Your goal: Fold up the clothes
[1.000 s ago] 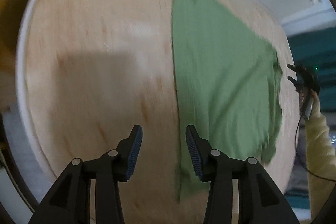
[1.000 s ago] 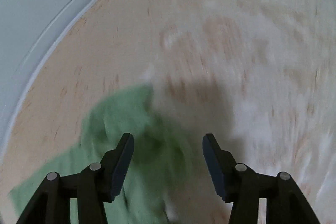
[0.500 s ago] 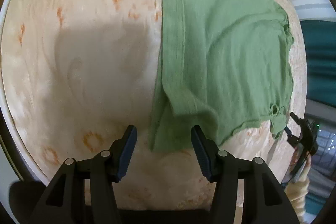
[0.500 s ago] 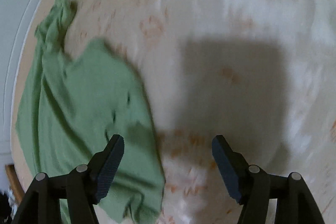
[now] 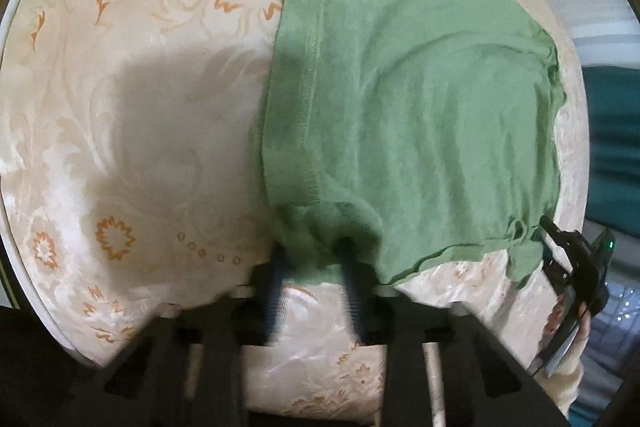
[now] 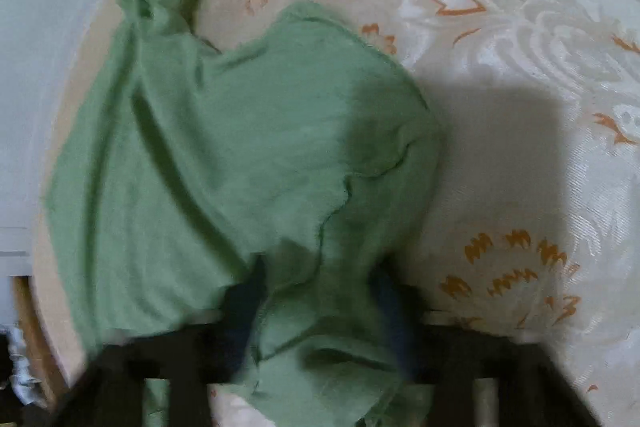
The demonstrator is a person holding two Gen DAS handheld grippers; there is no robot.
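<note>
The round counter (image 5: 132, 115), covered by a cream cloth (image 6: 520, 75) with an orange and white flower pattern, filled most of both wrist views, its pale rim curving along the left side. No container showed on it; the only thing it carried was the clothing.

A green garment (image 5: 408, 99) lay spread over the right half of the counter in the left wrist view, one stitched hem running down its left edge. In the right wrist view the same green garment (image 6: 224, 155) lay flat with creases across it, and a bunched, twisted end lay near the counter's far rim.

The left gripper (image 5: 314, 259) pointed steeply down at the near corner of the garment. Its jaws were closing, with a gathered fold of green fabric between them; the fabric puckered around the blue pads.

The right gripper (image 6: 316, 291) was likewise closing its jaws, and a rumpled bunch of the garment's near edge sat between them, spilling down over the gripper's black frame. Blur hid how firmly either pair pressed.

At the right edge of the left wrist view, a hand (image 5: 568, 319) in a pale sleeve held the right gripper (image 5: 560, 251) beside the garment's lower corner.
</note>
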